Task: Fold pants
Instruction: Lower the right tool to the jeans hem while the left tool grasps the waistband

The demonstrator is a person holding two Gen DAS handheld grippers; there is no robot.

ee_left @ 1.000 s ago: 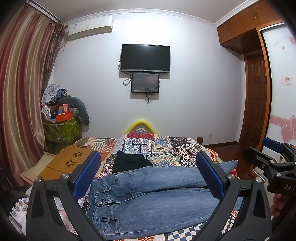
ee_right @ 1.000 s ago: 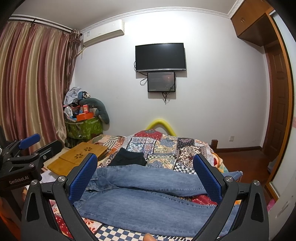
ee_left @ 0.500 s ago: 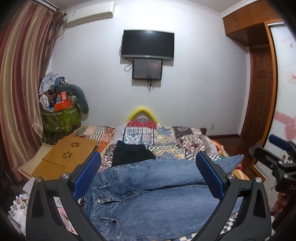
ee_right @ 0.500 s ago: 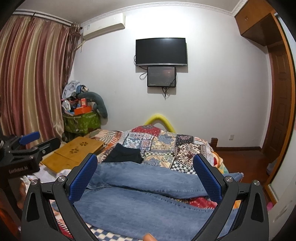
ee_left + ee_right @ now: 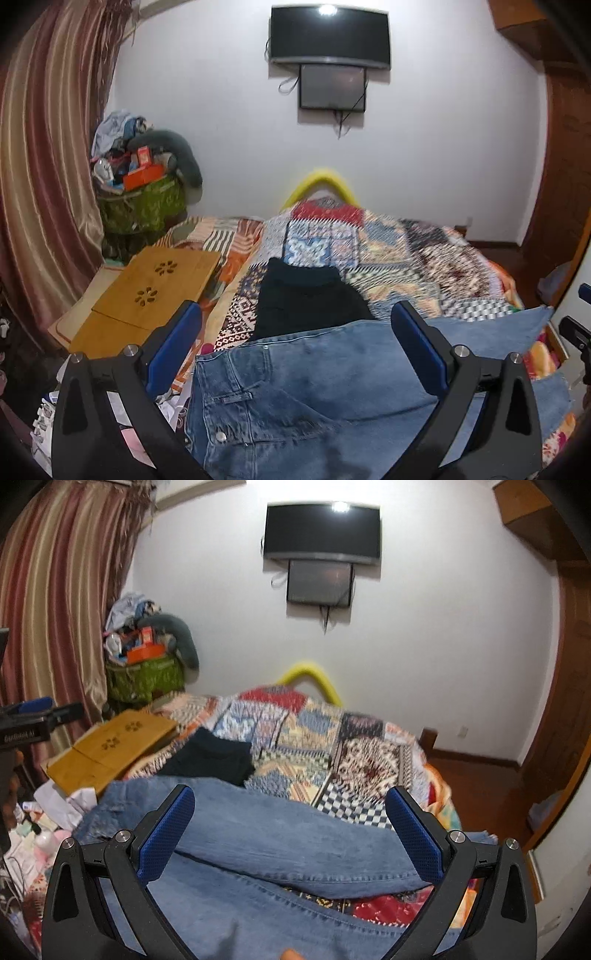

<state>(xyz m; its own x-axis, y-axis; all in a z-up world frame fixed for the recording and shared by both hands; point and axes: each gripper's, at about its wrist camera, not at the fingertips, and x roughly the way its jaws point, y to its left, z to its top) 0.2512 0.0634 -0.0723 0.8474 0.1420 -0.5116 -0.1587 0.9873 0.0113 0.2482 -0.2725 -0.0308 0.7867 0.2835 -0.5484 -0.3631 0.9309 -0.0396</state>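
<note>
Plainly, both tongs stand wide apart and hold nothing: the left tongs hover over the waistband end of the jeans, the right tongs over the legs. The jeans lie spread across the patchwork bed, one leg crossing the other. A pinch from here may catch only the upper leg, so the fold drags crooked, or snag the black garment just beyond the waistband.

Even indoor light; lamp glare on TV; motion blur; fisheye-bent edges.
</note>
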